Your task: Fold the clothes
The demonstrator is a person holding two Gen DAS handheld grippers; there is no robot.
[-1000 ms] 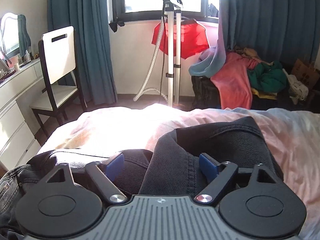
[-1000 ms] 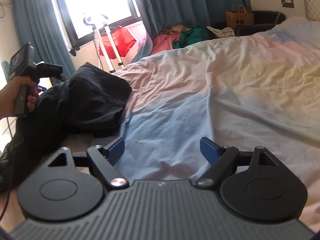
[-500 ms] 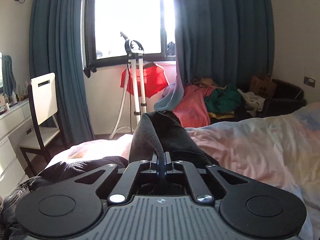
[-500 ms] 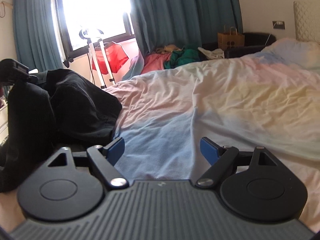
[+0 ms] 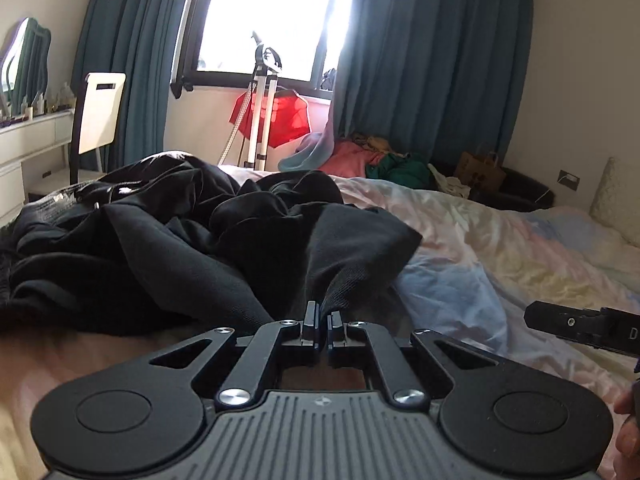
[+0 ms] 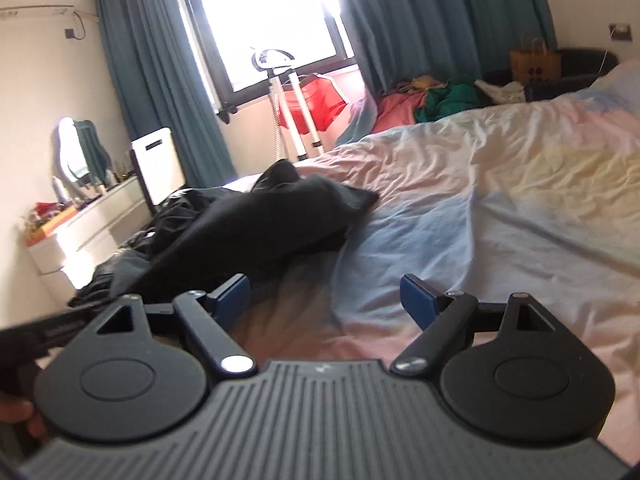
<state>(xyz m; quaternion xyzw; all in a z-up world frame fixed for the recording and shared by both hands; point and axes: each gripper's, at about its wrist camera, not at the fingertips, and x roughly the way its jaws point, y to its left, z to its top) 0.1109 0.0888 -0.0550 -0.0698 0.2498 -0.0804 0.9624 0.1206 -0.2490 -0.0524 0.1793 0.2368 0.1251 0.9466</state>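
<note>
Bedroom scene: bed (image 5: pixel 500 240) with pastel sheet, bright window (image 5: pixel 272 16) behind teal curtains (image 5: pixel 432 60), white chair (image 5: pixel 100 112) and white dresser (image 5: pixel 28 148) at left, garment steamer stand (image 5: pixel 262 112) with red cloth (image 5: pixel 288 120) under the window. Heap of coloured clothes (image 5: pixel 384 156) and brown paper bag (image 5: pixel 480 168) on a dark seat beyond the bed's far side.

Black garment (image 5: pixel 180 232) crumpled on the bed's near-left part, one flap spread toward the sheet's blue patch. Dark, folds hard to separate; garment type not clear.

Left gripper (image 5: pixel 322 320): jaws clenched, nearly touching, pinching a narrow edge of the black garment. Fabric rises from the pinch in a taut ridge to the rest of the pile.

Right gripper (image 6: pixel 326 296): jaws released, spread wide, blue pads (image 6: pixel 416 296) visible on both sides, holding nothing. Hovering over bare sheet just beside the garment's near edge, not touching it. Same garment (image 6: pixel 256 224) seen ahead-left in the right wrist view, slightly blurred.

Right gripper's black body (image 5: pixel 580 324) showing at the right edge of the left wrist view, over the sheet, apart from the garment.
</note>
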